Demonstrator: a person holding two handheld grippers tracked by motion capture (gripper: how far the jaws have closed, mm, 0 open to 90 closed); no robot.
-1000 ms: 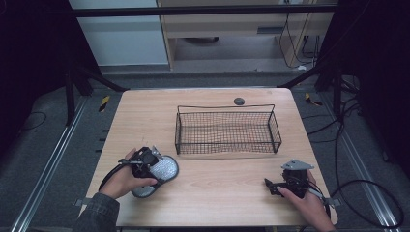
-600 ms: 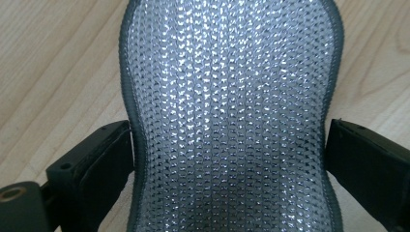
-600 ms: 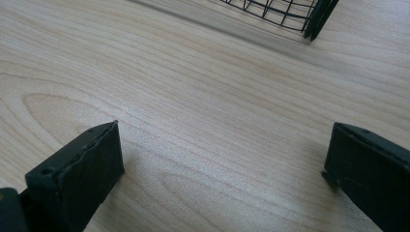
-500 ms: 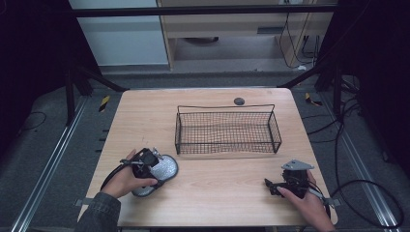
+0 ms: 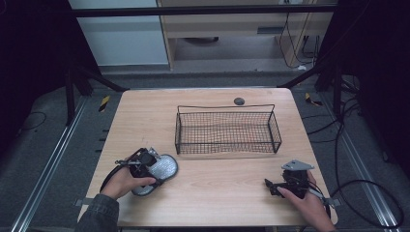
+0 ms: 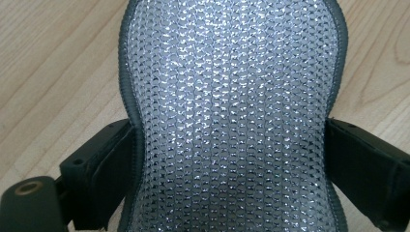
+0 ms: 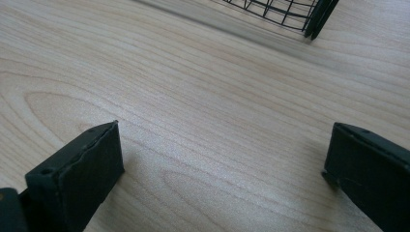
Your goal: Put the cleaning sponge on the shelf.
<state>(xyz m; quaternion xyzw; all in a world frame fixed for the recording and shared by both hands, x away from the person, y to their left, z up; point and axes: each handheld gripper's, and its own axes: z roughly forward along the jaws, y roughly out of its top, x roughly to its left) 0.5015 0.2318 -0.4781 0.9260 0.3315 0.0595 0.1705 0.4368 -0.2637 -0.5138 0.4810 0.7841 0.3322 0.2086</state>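
A flat, silver, glittery pad with a dark edge, shaped like a shoe sole (image 5: 164, 166), lies on the wooden table (image 5: 145, 121) at the front left. My left gripper (image 5: 144, 163) is shut on its narrow waist. In the left gripper view one black jaw presses each side of the sole (image 6: 232, 96), with the gripper (image 6: 232, 159) centred on it. My right gripper (image 5: 270, 186) rests at the front right, held by a hand. It stands open (image 7: 225, 164) over bare wood, with nothing between its jaws.
A black wire basket (image 5: 225, 107) stands at the table's middle, slightly toward the back; its near corner (image 7: 312, 14) shows in the right gripper view. A small dark round disc (image 5: 239, 101) sits behind it. Cables trail on the floor at the right.
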